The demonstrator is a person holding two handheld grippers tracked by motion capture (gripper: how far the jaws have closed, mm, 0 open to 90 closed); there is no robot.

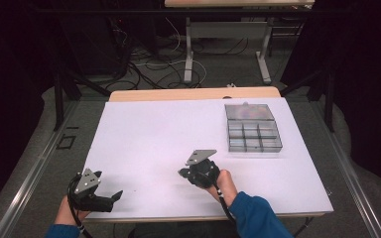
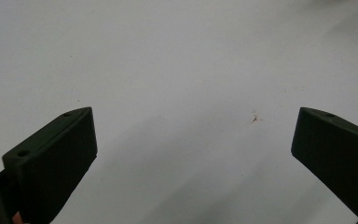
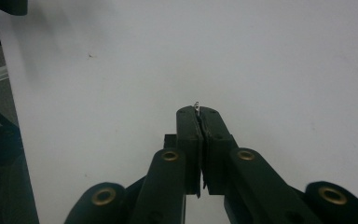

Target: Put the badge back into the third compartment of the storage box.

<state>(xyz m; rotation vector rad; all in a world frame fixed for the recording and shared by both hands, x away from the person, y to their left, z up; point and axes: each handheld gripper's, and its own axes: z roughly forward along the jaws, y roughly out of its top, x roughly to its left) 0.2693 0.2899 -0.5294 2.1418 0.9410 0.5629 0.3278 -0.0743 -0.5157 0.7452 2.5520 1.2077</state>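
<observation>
The right gripper (image 3: pixel 198 111) fingers pinch a tiny metal piece (image 3: pixel 196 104) at their tips; left gripper (image 2: pixel 193 154) fingers spread.

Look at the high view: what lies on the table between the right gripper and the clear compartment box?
Nothing: between the right gripper and the clear compartment box, the high view shows bare white table.

Small metal sliver (image 3: pixel 196 104) protrudes above the pressed-together fingers (image 3: pixel 189 140) of the right gripper (image 3: pixel 198 111): too small to identify. Contents of the compartment box (image 1: pixel 253 135), near the bench's (image 1: pixel 144 139) far right corner, indistinct.
</observation>
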